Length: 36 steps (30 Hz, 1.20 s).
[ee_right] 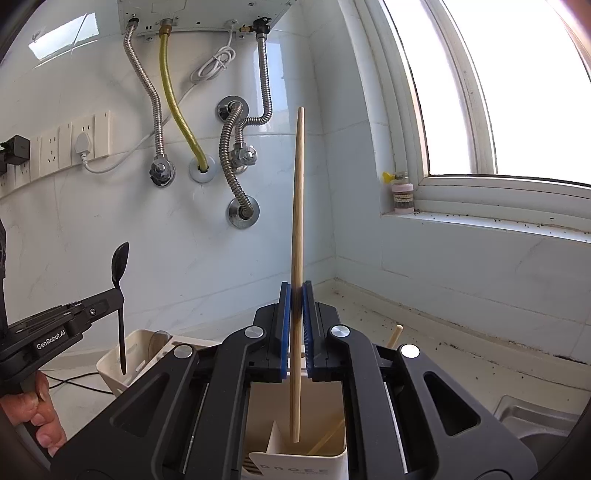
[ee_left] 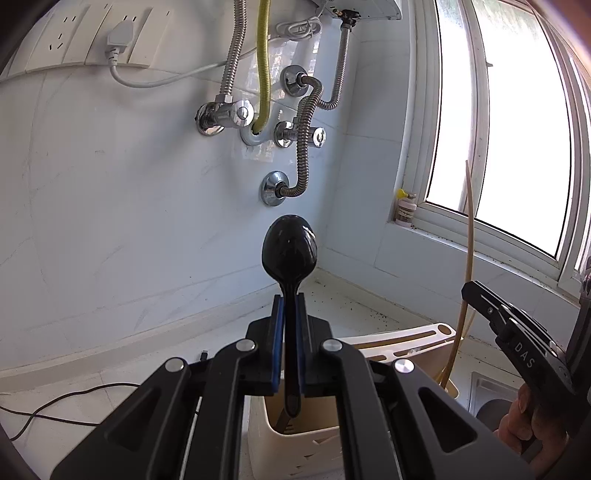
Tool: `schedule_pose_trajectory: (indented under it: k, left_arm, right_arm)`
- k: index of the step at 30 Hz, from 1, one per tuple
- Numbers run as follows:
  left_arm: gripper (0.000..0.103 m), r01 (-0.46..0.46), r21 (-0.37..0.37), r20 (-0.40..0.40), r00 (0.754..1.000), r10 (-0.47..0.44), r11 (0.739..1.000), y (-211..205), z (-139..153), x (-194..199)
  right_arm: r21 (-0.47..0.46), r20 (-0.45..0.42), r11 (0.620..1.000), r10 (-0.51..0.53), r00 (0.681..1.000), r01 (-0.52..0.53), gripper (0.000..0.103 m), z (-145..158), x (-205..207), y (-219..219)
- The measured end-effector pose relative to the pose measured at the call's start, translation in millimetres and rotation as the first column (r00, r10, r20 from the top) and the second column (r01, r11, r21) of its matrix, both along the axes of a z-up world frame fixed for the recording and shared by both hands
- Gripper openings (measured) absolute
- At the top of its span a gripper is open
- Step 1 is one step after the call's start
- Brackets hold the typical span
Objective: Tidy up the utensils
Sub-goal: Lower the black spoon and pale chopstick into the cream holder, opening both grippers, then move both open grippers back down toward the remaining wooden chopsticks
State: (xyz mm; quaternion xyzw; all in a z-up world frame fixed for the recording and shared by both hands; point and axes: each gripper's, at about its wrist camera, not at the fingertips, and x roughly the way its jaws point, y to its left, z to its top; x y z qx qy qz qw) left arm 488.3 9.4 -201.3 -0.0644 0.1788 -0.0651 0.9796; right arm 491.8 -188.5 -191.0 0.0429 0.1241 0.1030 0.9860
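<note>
White tiled wall (ee_left: 110, 221) behind everything, marble-veined, meeting a pale countertop (ee_left: 92, 373) speckled with dark grit toward the corner. Bright window (ee_right: 517, 92) to the right with a white frame; small jar (ee_right: 402, 197) with a yellow tab on the sill. White water heater (ee_right: 203, 14) mounted high on the wall, corrugated metal hoses (ee_right: 155, 96) and one yellow hose (ee_right: 177, 110) running down to chrome valves (ee_left: 225, 116). Row of white sockets (ee_right: 74, 144) to the left, one with a white plug and cable. Thin black cable (ee_left: 55, 402) trailing across the counter. Edge of a steel sink (ee_right: 532, 413) at lower right. Cream utensil holder (ee_right: 118, 365) standing on the counter below both grippers, divided into compartments; seen from the right wrist, a loose chopstick leaning inside the near compartment, and another chopstick tip (ee_right: 394, 336) poking up just behind the right linkage. Left gripper (ee_left: 290, 299) clamped tight on the handle of a black spoon (ee_left: 290, 247), blue pads pressing both sides; spoon upright, bowl on top, handle end hanging just above or just inside the holder's opening, cannot tell which. Right gripper (ee_right: 296, 288) likewise closed hard on a wooden chopstick (ee_right: 298, 203), held near vertical with a slight lean, long part rising above the pads, lower tip down at the rim of a holder compartment beside the divider. A hand (ee_right: 33, 410) wrapped around the left gripper's grip at the frame edge.
</note>
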Motion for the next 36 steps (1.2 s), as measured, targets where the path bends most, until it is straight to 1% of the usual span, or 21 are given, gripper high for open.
schedule_pose_trajectory:
  k: [5,6,8,9,10,11,12,14,20,22,26,33,35,36]
  left_arm:
    - [0.006,0.005,-0.003,0.01,1.0,-0.005,1.0,-2.0,-2.2,-0.4]
    - [0.009,0.001,0.002,0.01,1.0,-0.001,1.0,-2.5,-2.6,-1.0]
    - [0.034,-0.012,0.001,0.01,1.0,0.012,1.0,-2.4,-4.0,-2.0]
    - [0.06,-0.023,-0.005,0.022,0.999,0.023,1.0,-1.1,-3.9,-4.4]
    - [0.07,-0.038,-0.011,0.048,0.998,0.038,0.999,-0.3,-3.1,-9.2]
    - [0.07,-0.045,-0.009,0.069,0.997,0.046,0.999,-0.2,-1.9,-12.9]
    - [0.07,-0.043,0.003,0.074,0.996,0.043,0.999,-1.7,-0.9,-13.9]
    - [0.07,-0.036,0.02,0.071,0.997,0.035,0.999,-4.2,0.7,-13.6]
    - [0.071,-0.048,0.02,0.088,0.995,0.046,0.999,-3.4,9.5,-18.9]
    - [0.075,-0.058,0.024,0.094,0.994,0.055,0.998,-2.6,12.5,-20.9]
    - [0.075,-0.075,0.019,0.103,0.992,0.072,0.997,-0.9,21.4,-25.2]
    - [0.078,-0.109,0.041,0.142,0.985,0.102,0.993,-1.5,39.0,-43.4]
    - [0.08,-0.118,0.046,0.146,0.983,0.11,0.992,-0.8,43.7,-50.5]
    - [0.083,-0.124,0.047,0.148,0.982,0.116,0.991,0.0,46.6,-54.0]
  right_arm:
    - [-0.019,0.01,1.0,0.0,1.0,0.0,0.006,-3.8,-2.1,3.7]
    - [-0.023,0.009,1.0,0.005,1.0,-0.004,0.006,-5.2,-2.3,4.3]
    - [-0.03,0.017,1.0,0.005,1.0,-0.005,0.007,-7.1,-4.5,5.1]
    - [-0.029,0.032,1.0,-0.006,0.999,0.007,0.02,-7.3,-7.2,4.6]
    - [-0.023,0.046,0.999,-0.022,0.999,0.023,0.049,-6.9,-9.9,3.9]
    - [-0.011,0.065,0.999,-0.039,0.997,0.04,0.058,-5.7,-13.6,2.1]
    - [-0.003,0.072,0.999,-0.04,0.997,0.04,0.06,-4.2,-14.9,0.8]
    - [-0.001,0.066,0.999,-0.035,0.997,0.035,0.059,-1.2,-13.3,0.0]
    - [0.014,0.093,0.999,-0.044,0.995,0.042,0.059,15.0,-18.4,-4.3]
    - [0.016,0.103,0.999,-0.044,0.994,0.043,0.059,21.0,-21.2,-5.4]
    - [0.012,0.11,0.999,-0.034,0.993,0.033,0.059,30.8,-25.9,-5.8]
    - [0.003,0.138,1.0,-0.026,0.99,0.026,0.059,48.0,-36.5,-6.4]
    - [0.001,0.146,1.0,-0.029,0.989,0.029,0.059,53.6,-40.0,-8.6]
    - [0.001,0.151,1.0,-0.031,0.988,0.031,0.059,56.6,-41.8,-9.9]
